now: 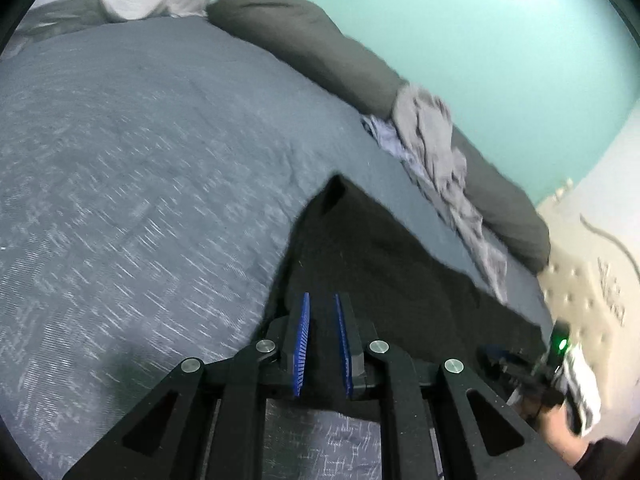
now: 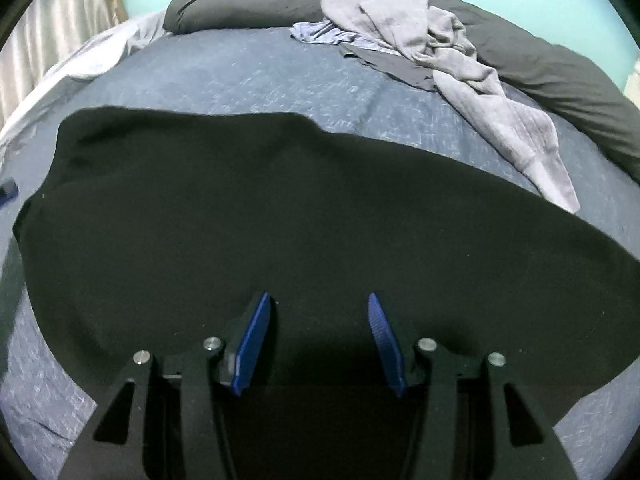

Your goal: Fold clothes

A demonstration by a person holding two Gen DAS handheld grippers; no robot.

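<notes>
Pinching the black garment (image 1: 384, 256) between nearly closed pads, the left gripper (image 1: 322, 304) held 1 edge; the right gripper (image 2: 316, 304), jaws apart and empty, should regrip squarely on the opposite edge.

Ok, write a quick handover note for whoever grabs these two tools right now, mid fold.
Left tool: nearly closed on the edge of the black garment, holding it.
Right tool: open above the same garment, gripping nothing.
The black garment lies spread across the blue bedspread, one corner raised at the left tool.
A grey crumpled garment and a pale blue one wait by the dark pillows.
Done: black garment laid out.
Left: fold it, which seems barely begun, then the other clothes.
</notes>
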